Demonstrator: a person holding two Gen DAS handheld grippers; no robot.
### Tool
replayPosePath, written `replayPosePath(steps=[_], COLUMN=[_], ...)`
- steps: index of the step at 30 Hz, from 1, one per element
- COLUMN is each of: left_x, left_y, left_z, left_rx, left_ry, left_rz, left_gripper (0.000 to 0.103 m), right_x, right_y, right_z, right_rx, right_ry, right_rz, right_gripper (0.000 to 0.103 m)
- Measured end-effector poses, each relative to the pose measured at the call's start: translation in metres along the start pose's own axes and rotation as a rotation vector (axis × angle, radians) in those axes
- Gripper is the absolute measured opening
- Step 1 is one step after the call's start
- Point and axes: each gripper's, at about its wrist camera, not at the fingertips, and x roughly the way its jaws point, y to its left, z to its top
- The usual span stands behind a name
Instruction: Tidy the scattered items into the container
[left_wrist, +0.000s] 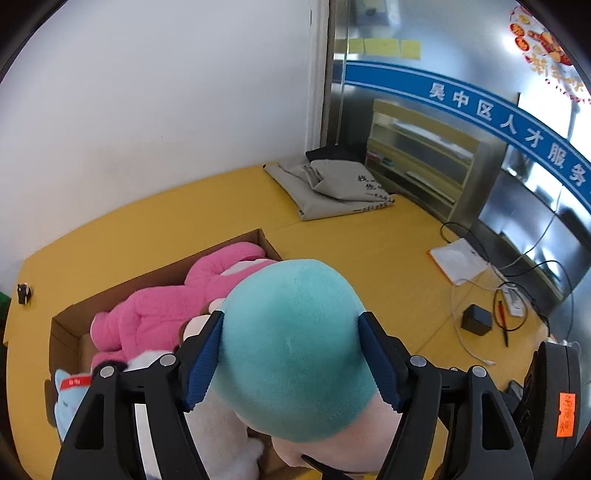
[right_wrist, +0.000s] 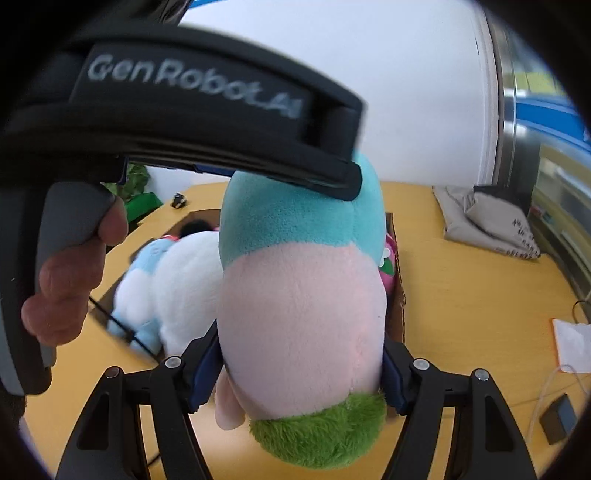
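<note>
Both my jaws pinch one plush doll (right_wrist: 303, 295), L gripper (left_wrist: 291, 365) on teal end, R gripper (right_wrist: 299, 373) on pink belly, long axis spanning them, hanging just over cardboard box (left_wrist: 162, 271) w/ plushies.

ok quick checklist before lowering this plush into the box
1. Left claw grips the teal end of the plush toy: ok.
2. Right claw grips its pink middle: ok.
3. Plush is over the cardboard box: ok.
4. Free room in the box: not ok, the pink plush, white plush and light blue plush fill much of it.
5. Box floor under the plush: cannot tell.
</note>
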Motion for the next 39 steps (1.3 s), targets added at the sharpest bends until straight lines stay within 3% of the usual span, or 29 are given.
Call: replayPosePath(steps=[4,7,12,14,15,18,23,26,29,32,33,34,35,39], left_x=[0.077,0.092,0.104,0.11,0.114,0.127,0.155,0.161,0.136,0.076,0.054,0.031,0.01,-0.07], left_y=[0.014,0.019,0.023,0.023,0.023,0.016,0.003,0.0,-0.001,0.007,0.012,0.017,0.021,0.042], left_z=[-0.012,-0.023,-0.028,-0.028,-0.029,-0.033,-0.042,-0.043,-0.038,-0.039,-0.044,-0.053,-0.062,-0.13], left_rx=[-0.019,-0.037,-0.066,-0.077,-0.081,-0.055,0.007,-0.017,-0.055,-0.092,-0.11,-0.121,-0.126,-0.161], left_ry=[0.163,0.157,0.182,0.193,0.199,0.216,0.304,0.329,0.31,0.197,0.16,0.129,0.104,0.016], left_rz=[-0.066,-0.107,-0.137,-0.153,-0.158,-0.137,-0.068,-0.063,-0.076,-0.118,-0.126,-0.126,-0.117,-0.061], left_gripper=[0.078,0.086,0.091,0.093,0.094,0.097,0.103,0.103,0.1,0.1,0.1,0.101,0.101,0.103], right_x=[0.049,0.054,0.034,0.014,0.009,0.017,0.058,0.054,0.041,0.013,-0.001,-0.011,-0.019,-0.039], right_y=[-0.021,-0.028,-0.032,-0.038,-0.04,-0.042,-0.059,-0.059,-0.059,-0.058,-0.059,-0.061,-0.063,-0.049], right_z=[-0.023,-0.036,-0.035,-0.032,-0.029,-0.026,-0.031,-0.035,-0.035,-0.04,-0.043,-0.046,-0.05,-0.07], right_rx=[0.084,0.129,0.135,0.125,0.121,0.115,0.113,0.109,0.152,0.185,0.199,0.228,0.269,0.335], right_ry=[0.126,0.144,0.155,0.103,0.088,0.092,0.214,0.187,0.177,0.125,0.092,0.069,0.055,0.054], right_rz=[0.003,0.049,0.067,0.06,0.051,0.066,0.037,-0.002,-0.014,-0.032,-0.054,-0.067,-0.07,-0.005], right_gripper=[0.072,0.075,0.079,0.069,0.057,0.038,0.036,0.033,0.033,0.041,0.054,0.069,0.074,0.077])
